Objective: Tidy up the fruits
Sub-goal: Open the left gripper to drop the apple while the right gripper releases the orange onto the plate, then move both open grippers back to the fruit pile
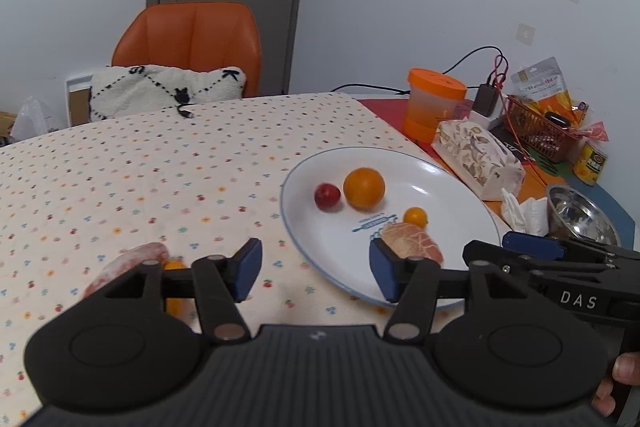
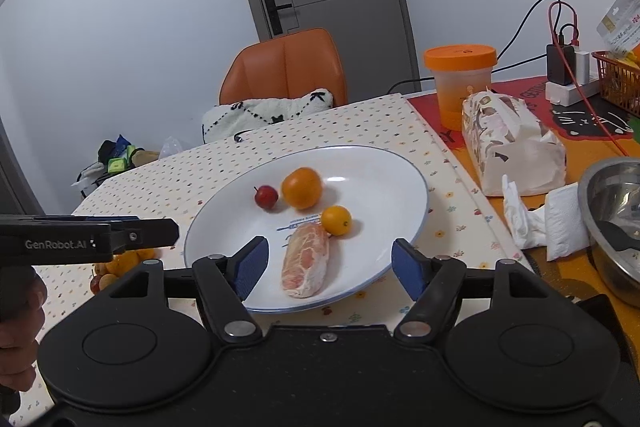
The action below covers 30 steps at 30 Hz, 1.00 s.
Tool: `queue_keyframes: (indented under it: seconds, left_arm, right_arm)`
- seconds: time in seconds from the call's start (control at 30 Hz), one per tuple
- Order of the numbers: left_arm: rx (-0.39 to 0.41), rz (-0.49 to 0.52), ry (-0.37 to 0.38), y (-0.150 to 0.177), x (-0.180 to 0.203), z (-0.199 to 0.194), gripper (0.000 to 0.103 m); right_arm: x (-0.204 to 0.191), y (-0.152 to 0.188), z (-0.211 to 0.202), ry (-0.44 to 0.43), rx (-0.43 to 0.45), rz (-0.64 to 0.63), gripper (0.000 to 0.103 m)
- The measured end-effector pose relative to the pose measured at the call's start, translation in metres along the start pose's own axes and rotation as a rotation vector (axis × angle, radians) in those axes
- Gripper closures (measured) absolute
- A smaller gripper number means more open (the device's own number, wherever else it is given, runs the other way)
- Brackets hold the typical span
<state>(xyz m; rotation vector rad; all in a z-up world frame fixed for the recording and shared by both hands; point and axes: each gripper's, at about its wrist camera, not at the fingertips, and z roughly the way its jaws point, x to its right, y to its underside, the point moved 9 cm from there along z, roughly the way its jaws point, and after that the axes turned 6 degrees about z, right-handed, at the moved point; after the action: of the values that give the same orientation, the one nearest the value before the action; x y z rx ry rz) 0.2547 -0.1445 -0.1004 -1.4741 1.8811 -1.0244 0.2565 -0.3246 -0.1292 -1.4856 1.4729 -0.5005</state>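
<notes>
1. The tabletop (image 2: 360,115) carries a cream cloth with small coloured dots; a red and orange mat lies along its right side.
2. An orange chair (image 1: 188,43) with a white patterned cushion stands at the far edge of the tabletop, before a grey door.
3. A white plate (image 2: 380,179) with a thin blue rim sits on the cloth, right of centre.
4. The left hand-held gripper (image 1: 316,275) hangs low over the cloth with its blue pads spread wide and nothing between them; its right pad is over the plate's near rim.
5. The right hand-held gripper (image 2: 332,267) is likewise wide open and empty, over the near part of the plate.
6. A steel bowl (image 2: 612,223) and a wrapped tissue pack (image 2: 512,147) lie right of the plate, with an orange-lidded tub (image 2: 460,83) behind them.
7. A peeled pomelo piece (image 2: 306,259) lies on the plate, between the right gripper's pads.
8. A second peeled piece (image 1: 132,263) lies on the cloth left of the plate, partly hidden by the left gripper.
9. An orange (image 2: 302,187) sits mid-plate.
10. A small orange fruit (image 2: 336,220) touches the pomelo piece's far end.
11. A small red fruit (image 2: 266,196) sits just left of the orange.
12. More small fruits (image 2: 120,263) lie on the cloth left of the plate.
</notes>
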Motion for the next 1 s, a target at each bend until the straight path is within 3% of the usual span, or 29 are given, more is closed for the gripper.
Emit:
queue_keyframes:
  seconds: [0.17, 0.47, 0.67, 0.77, 1.0]
  left_arm:
    - [0.013, -0.018, -0.034, 0.002, -0.015, -0.009, 0.031]
    - [0.018, -0.053, -0.084, 0.009, -0.041, -0.025, 0.026]
    - [0.036, -0.046, -0.137, 0.013, -0.055, -0.037, 0.017]
    - [0.039, -0.048, -0.162, 0.017, -0.061, -0.041, 0.015]
    - [0.031, -0.075, -0.191, 0.03, -0.077, -0.052, 0.014]
  right_arm:
    - [-0.006, 0.002, 0.001, -0.007, -0.003, 0.0, 0.031]
    - [-0.022, 0.003, 0.002, -0.033, -0.007, -0.015, 0.026]
    - [-0.033, 0.004, 0.003, -0.046, -0.011, -0.023, 0.02]
    - [-0.038, 0.005, 0.002, -0.053, -0.006, -0.03, 0.01]
    - [-0.05, 0.007, 0.001, -0.068, -0.011, -0.037, 0.005]
